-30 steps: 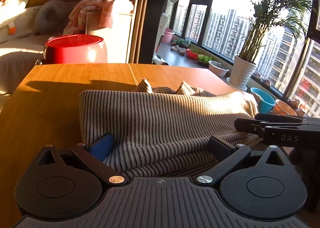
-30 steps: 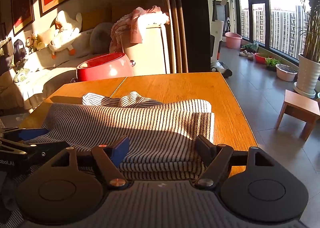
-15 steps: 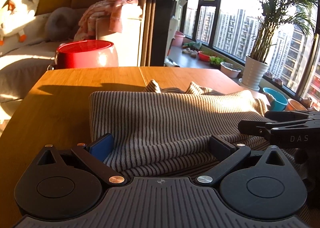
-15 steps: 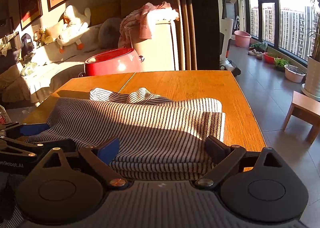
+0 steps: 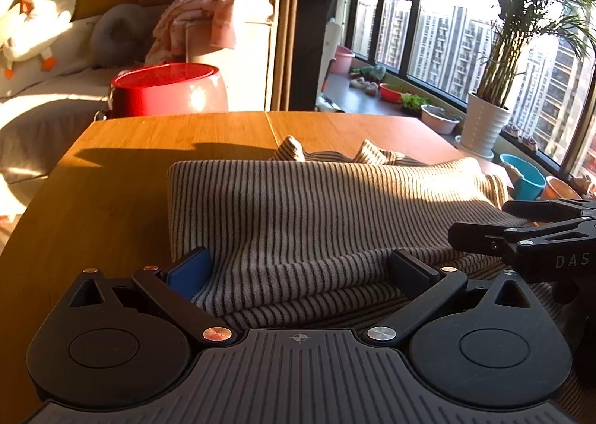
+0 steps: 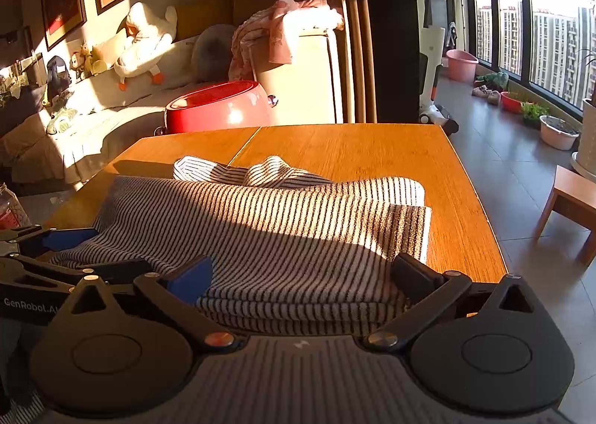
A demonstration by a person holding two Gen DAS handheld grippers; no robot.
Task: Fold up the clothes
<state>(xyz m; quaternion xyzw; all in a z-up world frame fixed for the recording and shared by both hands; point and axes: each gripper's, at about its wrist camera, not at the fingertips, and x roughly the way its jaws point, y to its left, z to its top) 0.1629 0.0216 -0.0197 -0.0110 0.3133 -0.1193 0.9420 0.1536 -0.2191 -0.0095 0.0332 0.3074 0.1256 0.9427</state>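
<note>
Striped knit garment (image 5: pixel 316 215) lies on the wooden table (image 5: pixel 111 208), near edge, already doubled over: several layers stacked at the hem closest to you, a couple of loose ends poking up at the far side.

Left side first. Your left gripper (image 5: pixel 298 273) has its fingers spread wide, blue pad (image 5: pixel 188 271) at the garment's left edge, black pad (image 5: pixel 413 269) further in. Cloth sits between them, but nothing is pinched; the jaws stand well apart and grip nothing.

Middle: the fabric sags and ripples between the two tools. Reads as soft, light, limp, ribbed enough not to slide much on pads. It will not hold a shape on its own, and layers may shear apart if you take only the top one.

Right side. Your right gripper (image 6: pixel 301 275) is likewise spread, its fingers bracketing the stacked hem near the table's right edge, clamped on nothing. The layered edge (image 6: pixel 298 312) shows plainly here, directly between the fingers.

Handling judgement: take hold at the near corners of the stack, catching every layer in one bite, both sides at matching depth. Lift evenly; a one-sided pull will likely skew the fold. The far loose ends (image 6: pixel 238 172) could drag or bunch if you carry the fold over them.

Red bowl (image 6: pixel 219 111) stands beyond the table's far edge, well apart from the work.
</note>
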